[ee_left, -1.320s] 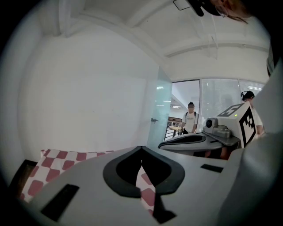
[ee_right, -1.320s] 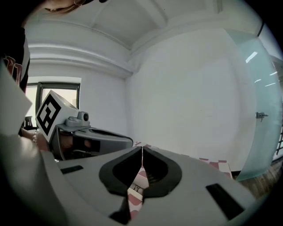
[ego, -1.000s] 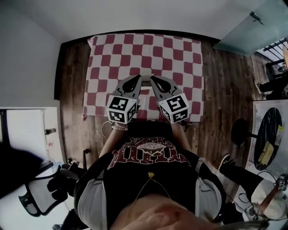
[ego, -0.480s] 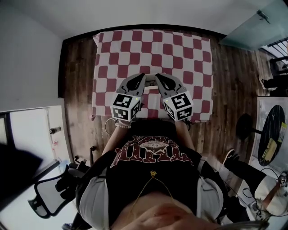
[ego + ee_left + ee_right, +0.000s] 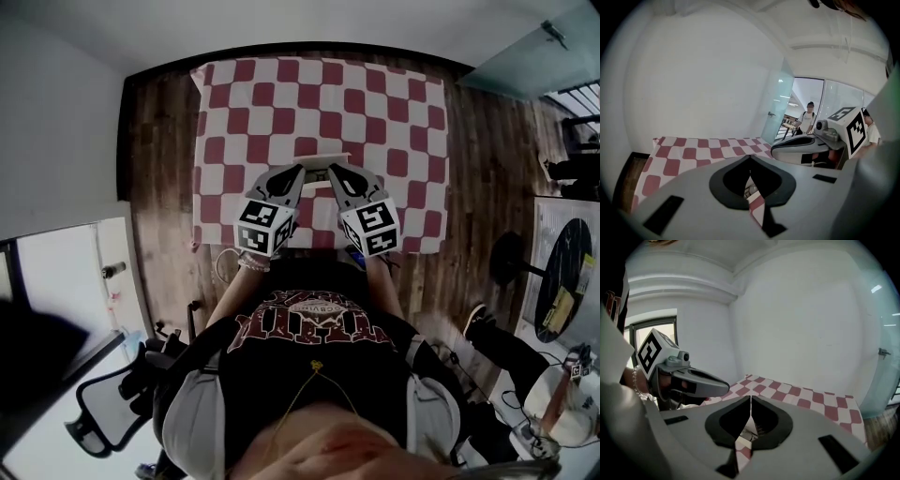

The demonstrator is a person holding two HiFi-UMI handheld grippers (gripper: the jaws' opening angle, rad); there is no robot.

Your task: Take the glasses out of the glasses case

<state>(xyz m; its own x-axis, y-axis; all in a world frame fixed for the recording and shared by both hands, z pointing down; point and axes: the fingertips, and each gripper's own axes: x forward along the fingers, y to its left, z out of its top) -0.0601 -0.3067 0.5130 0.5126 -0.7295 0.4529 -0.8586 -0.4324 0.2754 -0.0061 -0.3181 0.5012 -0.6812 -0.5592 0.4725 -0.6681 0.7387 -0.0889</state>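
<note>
Head view: your left gripper [image 5: 300, 170] and right gripper [image 5: 330, 170] angle in over the checked tablecloth [image 5: 281, 94]. Their tips sit just beside the pale glasses case [image 5: 319, 159], one at each end. From up there the jaws can't be read. The gripper views settle it: both pairs are pressed together at the tips, with nothing clamped. Only the left gripper view shows a person [image 5: 808, 117] in a doorway beyond the case.
</note>
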